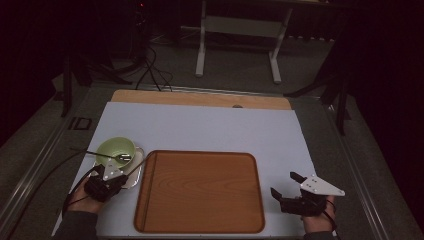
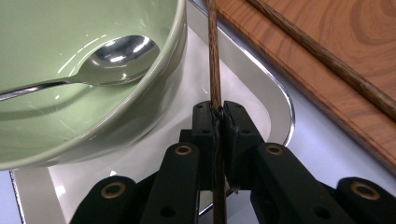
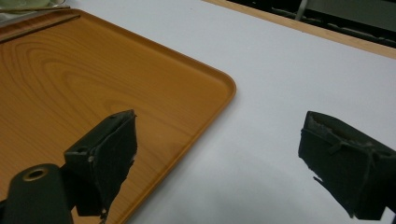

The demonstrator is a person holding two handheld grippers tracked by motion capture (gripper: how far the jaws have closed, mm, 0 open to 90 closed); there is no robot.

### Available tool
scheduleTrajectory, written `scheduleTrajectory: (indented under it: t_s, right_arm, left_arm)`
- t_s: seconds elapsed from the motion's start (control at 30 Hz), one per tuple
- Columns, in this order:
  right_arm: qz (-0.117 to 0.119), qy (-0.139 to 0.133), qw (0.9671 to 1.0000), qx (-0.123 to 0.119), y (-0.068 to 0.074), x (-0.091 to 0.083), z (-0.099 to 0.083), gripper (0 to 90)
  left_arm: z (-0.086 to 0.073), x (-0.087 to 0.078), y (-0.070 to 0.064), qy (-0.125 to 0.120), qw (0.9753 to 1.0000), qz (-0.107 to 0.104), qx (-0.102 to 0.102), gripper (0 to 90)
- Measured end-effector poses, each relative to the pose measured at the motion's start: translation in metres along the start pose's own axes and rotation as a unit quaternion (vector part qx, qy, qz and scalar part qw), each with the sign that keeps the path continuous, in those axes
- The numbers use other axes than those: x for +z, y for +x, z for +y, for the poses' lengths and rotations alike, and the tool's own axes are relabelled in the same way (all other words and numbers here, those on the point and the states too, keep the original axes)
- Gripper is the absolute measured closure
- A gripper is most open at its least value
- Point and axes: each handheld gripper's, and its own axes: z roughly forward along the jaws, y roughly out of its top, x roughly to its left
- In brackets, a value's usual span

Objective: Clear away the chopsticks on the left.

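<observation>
1. Left gripper (image 2: pixel 218 122) is clenched on a wooden chopstick (image 2: pixel 214 60); beside its jaws a green bowl (image 2: pixel 70 121) holds a spoon (image 2: pixel 112 58), on a white dish (image 2: pixel 243 93).
2. Between the grippers, the wooden tray (image 1: pixel 200 192) carries a second chopstick (image 2: pixel 327 56).
3. Right gripper (image 3: pixel 219 158) gapes, released; its jaw bases are cut off.

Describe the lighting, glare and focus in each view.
High view: dim overall, dark surroundings, only the white mat reads bright. Left gripper view: bright highlights on the spoon and green bowl; the chopstick in the left gripper is sharp. Right gripper view: even light, the open right gripper slightly soft, a faint shadow on the mat.
</observation>
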Motion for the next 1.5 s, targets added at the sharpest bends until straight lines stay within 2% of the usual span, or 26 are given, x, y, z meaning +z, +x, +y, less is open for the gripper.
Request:
scheduleTrajectory:
  t_s: [0.37, 0.5, 0.93, 1.5]
  right_arm:
    - [-0.001, -0.001, 1.0, 0.001, 0.0, 0.0, 0.0, 10.9]
    - [-0.001, -0.001, 1.0, 0.001, 0.0, 0.0, 0.0, 10.9]
    - [-0.003, -0.003, 1.0, 0.001, -0.001, -0.001, 0.0, 10.9]
    - [-0.003, -0.004, 1.0, 0.002, -0.001, -0.001, 0.0, 10.9]
  left_arm:
    - [0.002, -0.007, 0.0, -0.018, 0.9994, -0.013, -0.028, 85.1]
    - [0.005, -0.011, -0.003, -0.026, 0.9991, -0.017, -0.031, 85.1]
    - [0.024, -0.02, -0.022, -0.049, 0.9982, -0.028, -0.022, 85.1]
    - [0.048, -0.025, -0.034, -0.077, 0.9952, -0.027, -0.053, 85.1]
